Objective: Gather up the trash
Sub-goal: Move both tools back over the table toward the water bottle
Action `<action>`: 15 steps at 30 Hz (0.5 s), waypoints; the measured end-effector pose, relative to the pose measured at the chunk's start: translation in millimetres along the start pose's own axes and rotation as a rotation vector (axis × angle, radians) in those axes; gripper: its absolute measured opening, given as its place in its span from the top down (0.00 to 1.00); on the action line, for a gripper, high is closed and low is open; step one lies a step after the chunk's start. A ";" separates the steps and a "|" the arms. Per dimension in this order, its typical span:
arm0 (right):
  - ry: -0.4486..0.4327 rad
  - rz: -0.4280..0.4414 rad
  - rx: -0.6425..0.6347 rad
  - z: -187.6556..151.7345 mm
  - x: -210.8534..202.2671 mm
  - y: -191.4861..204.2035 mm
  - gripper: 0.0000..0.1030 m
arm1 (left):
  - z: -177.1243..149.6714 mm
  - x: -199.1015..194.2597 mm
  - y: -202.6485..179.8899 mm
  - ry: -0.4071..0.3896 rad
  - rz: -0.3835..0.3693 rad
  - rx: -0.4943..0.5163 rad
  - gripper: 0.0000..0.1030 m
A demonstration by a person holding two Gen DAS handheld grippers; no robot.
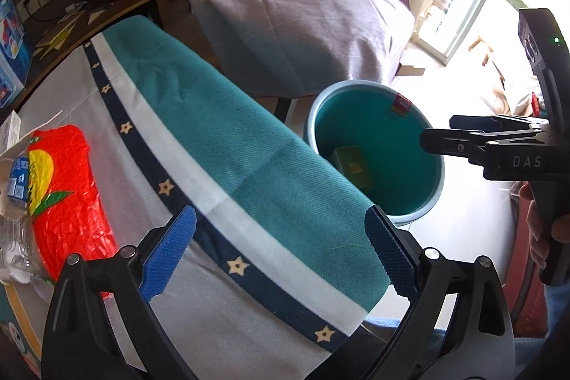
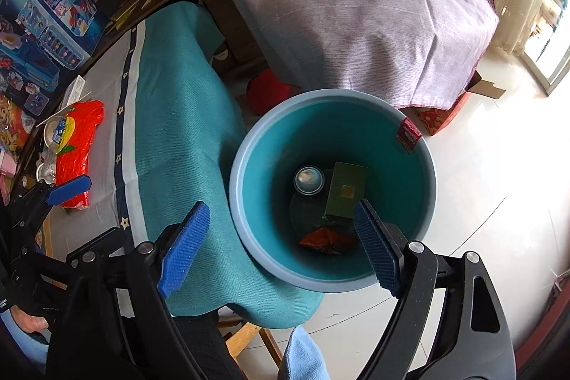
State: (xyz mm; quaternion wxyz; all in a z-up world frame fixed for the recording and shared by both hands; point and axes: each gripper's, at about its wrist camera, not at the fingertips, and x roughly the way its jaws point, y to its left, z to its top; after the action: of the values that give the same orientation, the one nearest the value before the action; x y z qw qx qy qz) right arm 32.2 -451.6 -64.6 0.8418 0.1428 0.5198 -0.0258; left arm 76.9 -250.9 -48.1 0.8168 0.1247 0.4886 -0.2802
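A blue-green trash bin (image 2: 249, 145) stands on the floor beside the table; it also shows in the left wrist view (image 1: 311, 116). Inside lie a green box (image 2: 345, 191), a round lid-like item (image 2: 308, 180) and a red wrapper (image 2: 326, 239). My right gripper (image 2: 281, 246) is open and empty, hovering over the bin; it also shows in the left wrist view (image 1: 445, 138). My left gripper (image 1: 281, 251) is open and empty above the tablecloth. A red snack bag (image 1: 67, 194) and a clear plastic bottle (image 1: 14, 202) lie on the table to its left. The bag also shows in the right wrist view (image 2: 76, 148).
The table carries a teal, white and navy star-trimmed cloth (image 1: 228, 138). A piece of furniture draped in purple cloth (image 2: 356, 13) stands behind the bin. Blue toy boxes (image 2: 42, 24) sit at the table's far side. A white tiled floor (image 2: 498, 166) lies to the right.
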 end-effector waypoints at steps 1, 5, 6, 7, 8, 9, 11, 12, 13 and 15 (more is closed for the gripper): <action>0.002 0.006 -0.012 -0.7 0.5 7.9 0.23 | -3.5 -3.8 6.1 -0.004 0.007 -0.011 0.07; 0.011 0.033 -0.064 -1.3 3.1 41.4 0.23 | -19.7 -21.0 35.9 -0.024 0.038 -0.071 0.07; 0.012 0.038 -0.080 -1.1 3.8 50.4 0.23 | -25.4 -25.9 45.6 -0.028 0.046 -0.093 0.07; 0.014 0.044 -0.098 -0.8 4.7 60.5 0.23 | -29.3 -29.7 53.8 -0.032 0.052 -0.111 0.07; 0.017 0.050 -0.114 -0.3 5.9 70.0 0.23 | -35.6 -34.7 65.1 -0.037 0.059 -0.136 0.07; 0.019 0.055 -0.132 0.0 7.3 79.8 0.23 | -39.9 -38.5 73.6 -0.040 0.066 -0.155 0.07; 0.027 0.061 -0.169 0.9 11.1 99.8 0.23 | -49.4 -45.0 92.7 -0.046 0.081 -0.195 0.07; 0.032 0.065 -0.186 1.7 13.4 110.0 0.23 | -55.1 -48.5 103.8 -0.047 0.089 -0.218 0.07; 0.037 0.069 -0.201 2.3 15.8 119.1 0.23 | -59.8 -51.0 113.3 -0.048 0.096 -0.236 0.07; 0.044 0.075 -0.229 4.6 20.4 137.4 0.23 | -70.4 -57.6 133.4 -0.052 0.114 -0.272 0.07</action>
State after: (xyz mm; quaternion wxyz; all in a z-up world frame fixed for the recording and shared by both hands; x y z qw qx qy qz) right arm 71.9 -319.1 -51.3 0.8414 0.0656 0.5321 0.0685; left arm 81.9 -89.7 -42.1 0.8532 0.0329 0.4928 -0.1676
